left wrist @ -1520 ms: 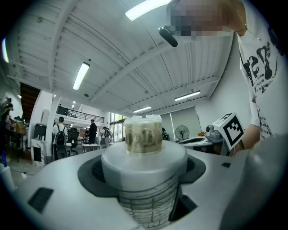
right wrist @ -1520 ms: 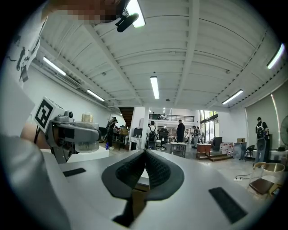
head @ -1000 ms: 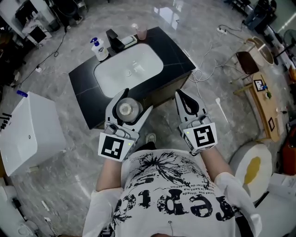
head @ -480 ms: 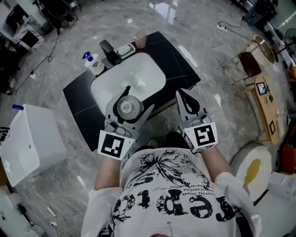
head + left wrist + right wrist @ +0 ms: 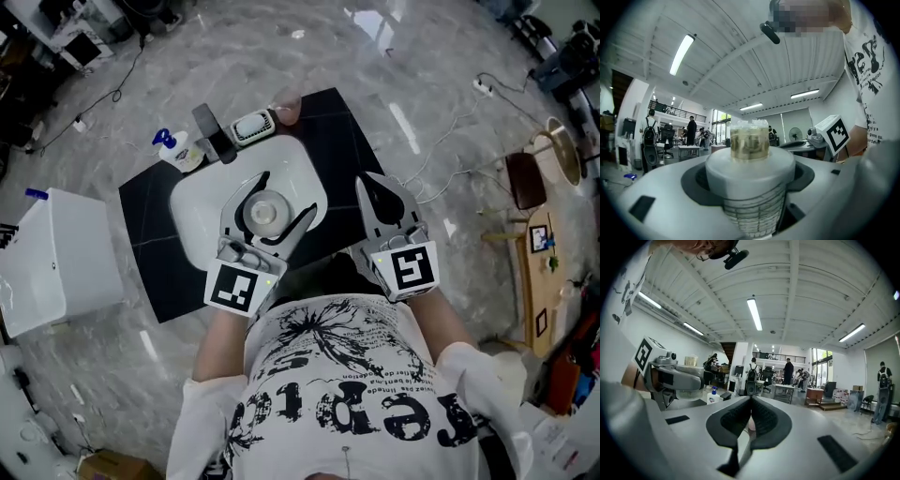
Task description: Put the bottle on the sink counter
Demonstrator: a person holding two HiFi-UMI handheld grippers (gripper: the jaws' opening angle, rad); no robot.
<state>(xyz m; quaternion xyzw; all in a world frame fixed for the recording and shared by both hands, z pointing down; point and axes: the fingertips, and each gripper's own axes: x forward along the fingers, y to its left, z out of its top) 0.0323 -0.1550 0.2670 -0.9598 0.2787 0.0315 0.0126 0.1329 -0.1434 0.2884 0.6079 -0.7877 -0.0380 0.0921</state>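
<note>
In the head view, the bottle (image 5: 266, 212) shows from above as a round white cap and clear body. My left gripper (image 5: 278, 199) is shut on it and holds it upright above the near edge of the white basin (image 5: 202, 202) in the black sink counter (image 5: 150, 253). The left gripper view has the bottle (image 5: 749, 154) clamped between the jaws, its ribbed clear body below the white collar. My right gripper (image 5: 375, 190) hangs shut and empty over the counter's right front part. Its own view shows the jaws pressed together at the right gripper (image 5: 750, 420).
At the counter's far edge stand a blue-topped pump bottle (image 5: 173, 150), a black faucet (image 5: 214, 134), a soap dish (image 5: 251, 125) and a pink cup (image 5: 287, 103). A white box (image 5: 52, 262) stands left of the counter. Cables and furniture lie at the right.
The sink counter has come closer and under both grippers. The left gripper, still holding the bottle, now sits over the basin's near edge instead of the floor in front.
</note>
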